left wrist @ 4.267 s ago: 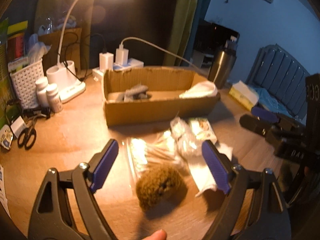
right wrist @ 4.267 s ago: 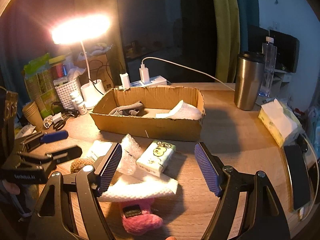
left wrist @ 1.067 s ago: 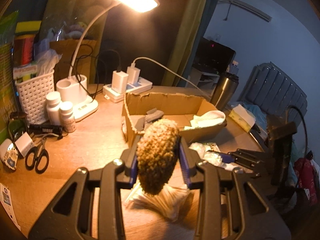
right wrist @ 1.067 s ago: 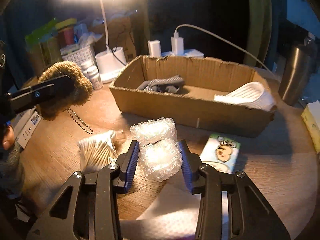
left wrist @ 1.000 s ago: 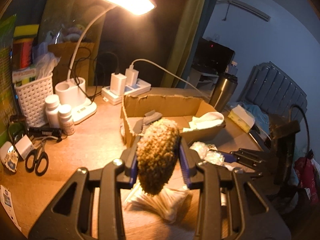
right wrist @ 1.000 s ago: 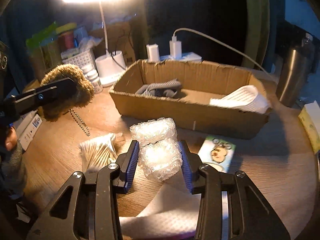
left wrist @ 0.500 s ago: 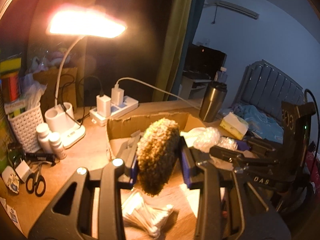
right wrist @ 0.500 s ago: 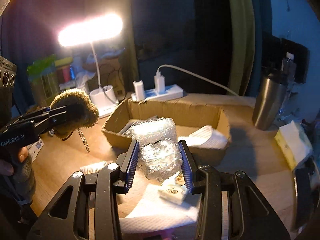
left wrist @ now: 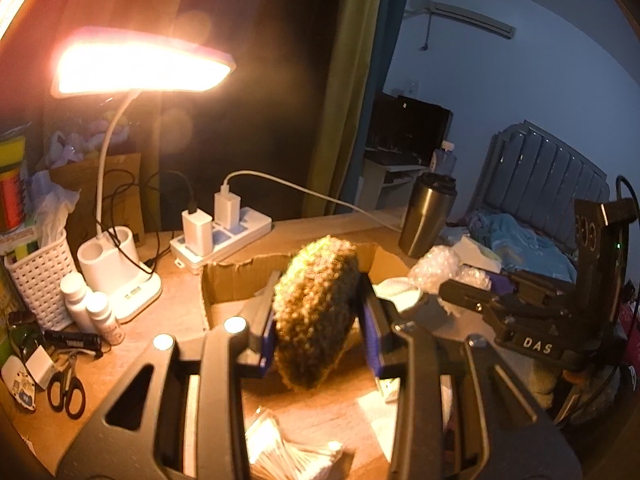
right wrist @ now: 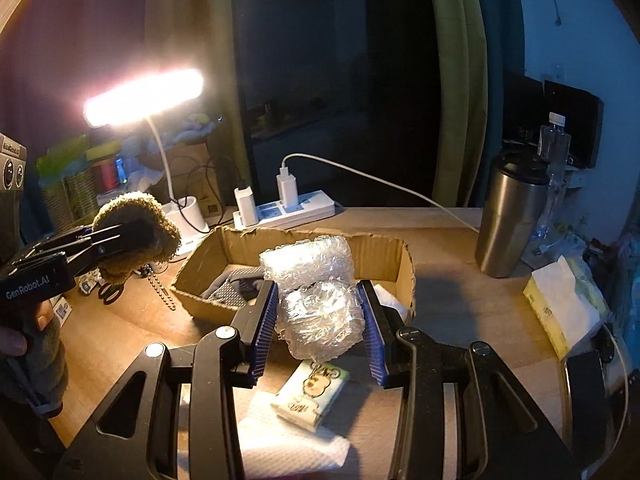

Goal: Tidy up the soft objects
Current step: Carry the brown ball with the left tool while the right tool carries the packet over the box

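Desk: wooden tabletop (right wrist: 448,300) lit by a white gooseneck lamp (left wrist: 120,264), with an open cardboard box (right wrist: 404,264) at its centre.
Left gripper (left wrist: 318,332): clamped on a brown curly plush ball (left wrist: 316,312), held in the air in front of the box; in the right wrist view a bead chain (right wrist: 162,288) dangles from it.
Right gripper (right wrist: 320,320): jaws pressed against a wad of bubble wrap (right wrist: 316,300), lifted off the table near the box's front wall.
Inside the box: a grey knitted item (right wrist: 232,288) at left, a white cloth (right wrist: 390,300) at right.
On the table below: a tissue pack (right wrist: 310,394) resting on a white paper towel (right wrist: 288,446), and a bag of cotton swabs (left wrist: 288,456).
Background: steel tumbler (right wrist: 508,216), tissue box (right wrist: 560,308), power strip (right wrist: 284,208), scissors (left wrist: 66,386).
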A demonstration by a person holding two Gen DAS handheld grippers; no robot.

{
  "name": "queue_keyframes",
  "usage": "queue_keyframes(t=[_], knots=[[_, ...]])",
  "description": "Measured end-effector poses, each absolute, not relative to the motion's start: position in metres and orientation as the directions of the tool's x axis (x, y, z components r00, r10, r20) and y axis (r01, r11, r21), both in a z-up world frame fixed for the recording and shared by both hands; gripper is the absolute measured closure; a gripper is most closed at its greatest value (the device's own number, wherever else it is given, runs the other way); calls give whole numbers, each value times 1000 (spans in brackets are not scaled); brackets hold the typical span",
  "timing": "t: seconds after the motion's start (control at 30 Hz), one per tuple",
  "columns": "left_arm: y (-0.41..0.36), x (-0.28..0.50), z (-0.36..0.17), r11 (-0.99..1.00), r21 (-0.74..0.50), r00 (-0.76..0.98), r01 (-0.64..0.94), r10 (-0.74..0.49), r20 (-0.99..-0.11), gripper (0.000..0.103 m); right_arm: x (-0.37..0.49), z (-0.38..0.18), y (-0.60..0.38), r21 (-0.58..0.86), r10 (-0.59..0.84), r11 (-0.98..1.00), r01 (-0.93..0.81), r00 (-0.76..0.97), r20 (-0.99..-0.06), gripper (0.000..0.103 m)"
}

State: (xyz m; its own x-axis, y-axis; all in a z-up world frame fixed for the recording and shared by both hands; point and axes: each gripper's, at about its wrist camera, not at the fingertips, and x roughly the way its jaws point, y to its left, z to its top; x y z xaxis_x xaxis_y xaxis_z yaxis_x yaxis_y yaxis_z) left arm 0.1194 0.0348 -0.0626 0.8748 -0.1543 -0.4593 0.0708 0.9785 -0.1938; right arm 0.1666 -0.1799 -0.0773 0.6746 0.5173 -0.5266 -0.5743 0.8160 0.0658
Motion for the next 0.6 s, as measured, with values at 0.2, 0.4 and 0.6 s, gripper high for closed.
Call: queue_keyframes(t=[0.2,0.4,0.6], knots=[[33,137,-65,977,-200,874,68,-155,-461,67,187,-78,-180,66,507,828,-557,693,-513,61],[33,163,-80,977,-207,870,56,-149,-470,67,213,-95,-177,82,487,843,-531,692,-533,61],[30,193,-96,974,-216,851,62,-165,-499,67,235,-102,-169,64,475,843,-535,682,-557,61]])
